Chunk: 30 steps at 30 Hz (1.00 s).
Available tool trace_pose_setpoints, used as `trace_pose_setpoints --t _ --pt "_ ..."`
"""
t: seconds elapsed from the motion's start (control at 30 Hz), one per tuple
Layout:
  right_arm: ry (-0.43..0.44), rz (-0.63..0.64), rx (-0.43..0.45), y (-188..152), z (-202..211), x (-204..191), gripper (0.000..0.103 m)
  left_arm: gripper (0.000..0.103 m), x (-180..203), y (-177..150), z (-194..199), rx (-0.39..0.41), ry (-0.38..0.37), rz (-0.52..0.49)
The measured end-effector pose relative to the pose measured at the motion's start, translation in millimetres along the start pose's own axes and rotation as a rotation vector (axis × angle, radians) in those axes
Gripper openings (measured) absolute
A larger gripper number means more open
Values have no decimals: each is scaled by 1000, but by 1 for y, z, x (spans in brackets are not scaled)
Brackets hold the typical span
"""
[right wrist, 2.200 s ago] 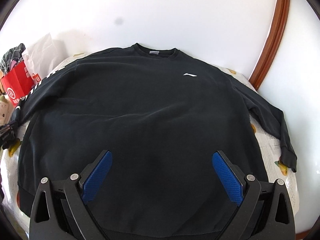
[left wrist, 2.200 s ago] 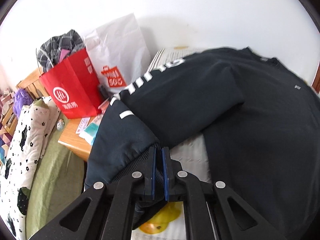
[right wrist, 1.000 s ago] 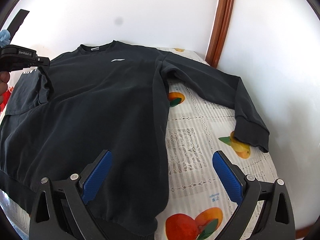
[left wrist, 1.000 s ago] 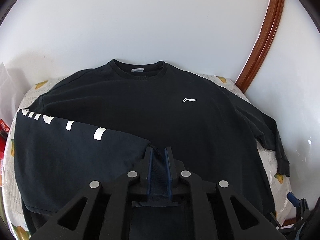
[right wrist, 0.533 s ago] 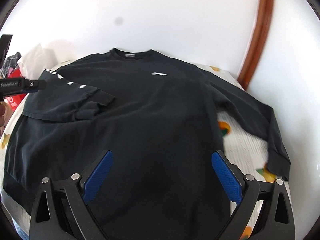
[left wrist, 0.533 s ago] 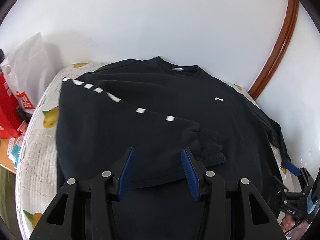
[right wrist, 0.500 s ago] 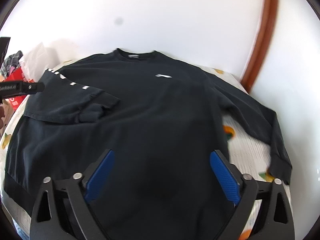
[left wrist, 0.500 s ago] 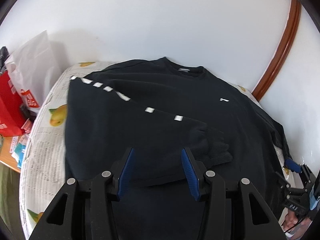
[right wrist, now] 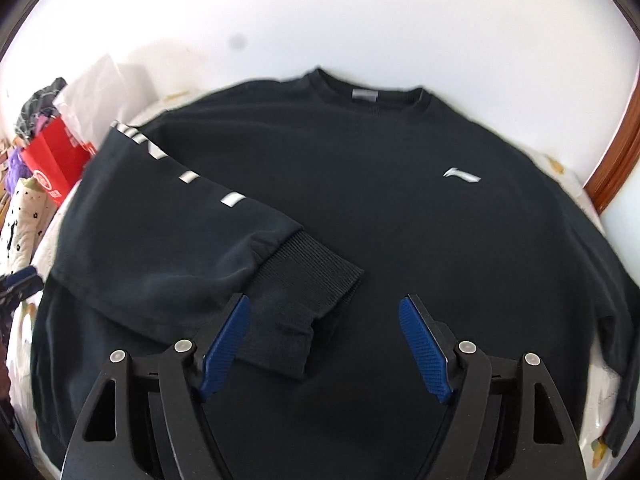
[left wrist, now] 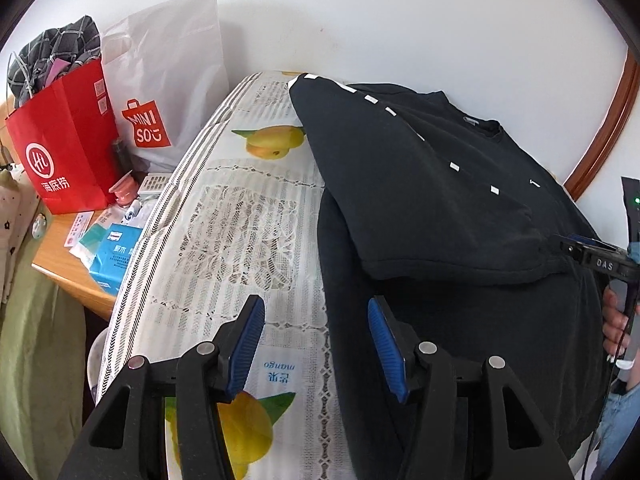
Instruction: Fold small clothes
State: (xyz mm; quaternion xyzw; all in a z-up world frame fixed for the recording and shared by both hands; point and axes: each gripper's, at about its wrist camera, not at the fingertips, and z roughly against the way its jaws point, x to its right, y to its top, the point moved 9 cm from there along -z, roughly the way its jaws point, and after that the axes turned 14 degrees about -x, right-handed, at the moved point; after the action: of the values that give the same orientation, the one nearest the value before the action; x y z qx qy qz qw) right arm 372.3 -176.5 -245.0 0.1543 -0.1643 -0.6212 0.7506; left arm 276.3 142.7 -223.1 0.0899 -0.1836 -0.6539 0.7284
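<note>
A black sweatshirt (right wrist: 400, 220) lies flat, chest up, on a fruit-print sheet (left wrist: 240, 220). Its left sleeve (right wrist: 180, 220), marked with white dashes, is folded across the chest, and the ribbed cuff (right wrist: 308, 280) rests near the middle. My right gripper (right wrist: 324, 344) hovers just in front of that cuff with its jaws closing; part of the cuff lies between the pads, which do not press on it. My left gripper (left wrist: 316, 344) is over the sweatshirt's (left wrist: 440, 200) left edge, jaws opening, holding nothing. The other sleeve (right wrist: 616, 340) lies stretched out at the far right.
Left of the bed, a wooden side table (left wrist: 72, 276) carries a red paper bag (left wrist: 64, 140), a white shopping bag (left wrist: 168, 80) and several small packets. A white wall runs behind, with a brown wooden frame (left wrist: 600, 128) at the right. A hand (left wrist: 616, 320) holds the right gripper.
My left gripper let go of the sleeve cuff, left it folded on the chest, and swung to the garment's left edge. My right gripper moved left to the cuff, its jaws narrowing.
</note>
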Motion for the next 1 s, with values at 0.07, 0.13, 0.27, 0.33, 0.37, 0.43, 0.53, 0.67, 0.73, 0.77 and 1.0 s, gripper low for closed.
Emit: trace_pose_setpoints --t 0.07,0.13,0.27,0.33,0.37,0.43,0.53,0.67,0.73,0.77,1.0 --pt "10 -31 -40 5 -20 2 76 51 -4 2 -6 3 16 -7" --pt "36 -63 -60 9 -32 4 76 51 -6 7 -12 5 21 -7" --pt "99 -146 -4 25 -38 10 57 51 5 17 -23 -2 14 -40" --pt "112 -123 15 33 -38 3 28 45 10 21 -26 11 25 -45" --pt "126 -97 25 37 -37 -2 13 39 13 23 -28 21 25 -44" --pt "116 -75 36 43 -34 -7 11 35 14 24 -29 36 41 -33" --pt "130 -75 120 55 -8 -1 11 30 14 24 -30 37 64 -32" --pt "115 -134 266 66 40 32 11 29 12 24 -30 26 60 -21" --pt "71 -168 313 69 58 54 11 29 13 23 -30 26 74 -26" --pt "50 -190 332 69 66 68 11 29 13 23 -30 26 80 -27" --pt "-64 -325 311 50 63 148 11 29 11 21 -29 15 55 -8"
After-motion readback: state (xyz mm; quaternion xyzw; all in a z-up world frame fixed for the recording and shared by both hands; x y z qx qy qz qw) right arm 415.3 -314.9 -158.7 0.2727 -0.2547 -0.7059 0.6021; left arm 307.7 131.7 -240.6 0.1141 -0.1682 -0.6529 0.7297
